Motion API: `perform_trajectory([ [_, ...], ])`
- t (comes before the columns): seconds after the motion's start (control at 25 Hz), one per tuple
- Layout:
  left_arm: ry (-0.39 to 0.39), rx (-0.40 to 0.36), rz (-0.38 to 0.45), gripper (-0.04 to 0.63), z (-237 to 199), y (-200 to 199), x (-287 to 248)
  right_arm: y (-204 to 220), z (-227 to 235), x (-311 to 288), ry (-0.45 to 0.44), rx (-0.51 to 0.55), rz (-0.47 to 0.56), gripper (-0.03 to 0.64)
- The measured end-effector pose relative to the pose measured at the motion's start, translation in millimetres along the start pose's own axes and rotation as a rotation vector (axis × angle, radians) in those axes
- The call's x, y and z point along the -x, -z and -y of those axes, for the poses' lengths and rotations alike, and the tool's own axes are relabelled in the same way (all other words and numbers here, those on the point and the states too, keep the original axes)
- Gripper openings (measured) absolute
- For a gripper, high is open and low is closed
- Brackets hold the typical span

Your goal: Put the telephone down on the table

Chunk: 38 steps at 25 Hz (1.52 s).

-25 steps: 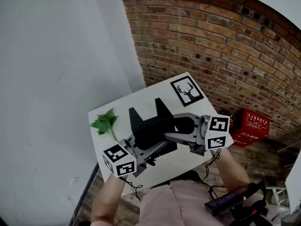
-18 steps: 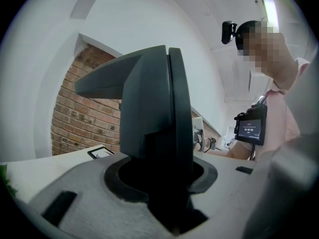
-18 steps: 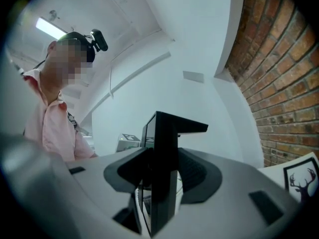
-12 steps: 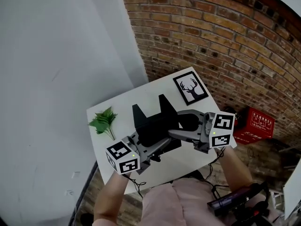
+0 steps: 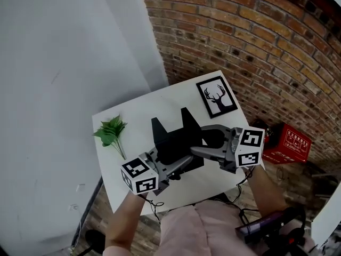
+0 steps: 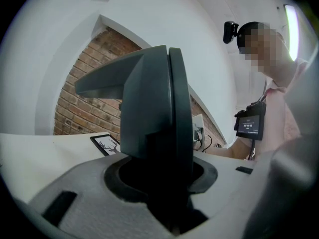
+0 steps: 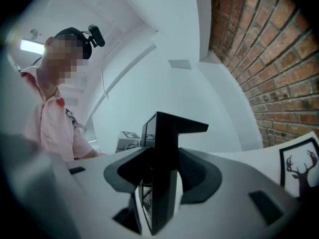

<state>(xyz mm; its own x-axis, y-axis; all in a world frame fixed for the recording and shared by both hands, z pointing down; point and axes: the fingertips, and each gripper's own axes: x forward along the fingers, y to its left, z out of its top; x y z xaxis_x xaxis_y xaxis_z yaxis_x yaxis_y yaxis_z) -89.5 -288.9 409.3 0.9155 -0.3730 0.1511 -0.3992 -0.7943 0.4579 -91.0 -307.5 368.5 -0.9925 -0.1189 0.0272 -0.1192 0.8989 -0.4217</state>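
Note:
The black telephone [image 5: 176,140], an angular body with two prongs pointing away from me, is held between both grippers over the white table [image 5: 133,108]. My left gripper [image 5: 169,167] is shut on its near left edge and my right gripper [image 5: 201,144] is shut on its right side. In the left gripper view the telephone [image 6: 154,108] stands upright between the jaws of the left gripper [image 6: 164,203]. The right gripper view has its thin edge [image 7: 162,158] clamped in the right gripper [image 7: 159,188]. Whether the telephone touches the tabletop is hidden.
A green leafy sprig [image 5: 110,132] lies at the table's left edge. A framed deer picture [image 5: 218,96] lies at the far right corner. A red crate [image 5: 287,143] stands on the floor to the right, below the brick wall [image 5: 256,41].
Both grippers have sunk together with the telephone toward the tabletop. The grip on it looks the same.

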Motion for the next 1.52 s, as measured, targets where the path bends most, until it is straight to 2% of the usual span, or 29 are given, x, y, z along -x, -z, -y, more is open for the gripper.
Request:
perform_trajectory([
  [0.68, -0.011, 0.132, -0.025, 0.164, -33, 46, -29, 48, 45, 11, 0.009, -0.132, -0.079, 0.189],
  [1.52, -0.010, 0.357, -0.031, 0.164, -62, 108, -47, 113, 83, 13, 0.038, -0.301, -0.140, 0.189],
])
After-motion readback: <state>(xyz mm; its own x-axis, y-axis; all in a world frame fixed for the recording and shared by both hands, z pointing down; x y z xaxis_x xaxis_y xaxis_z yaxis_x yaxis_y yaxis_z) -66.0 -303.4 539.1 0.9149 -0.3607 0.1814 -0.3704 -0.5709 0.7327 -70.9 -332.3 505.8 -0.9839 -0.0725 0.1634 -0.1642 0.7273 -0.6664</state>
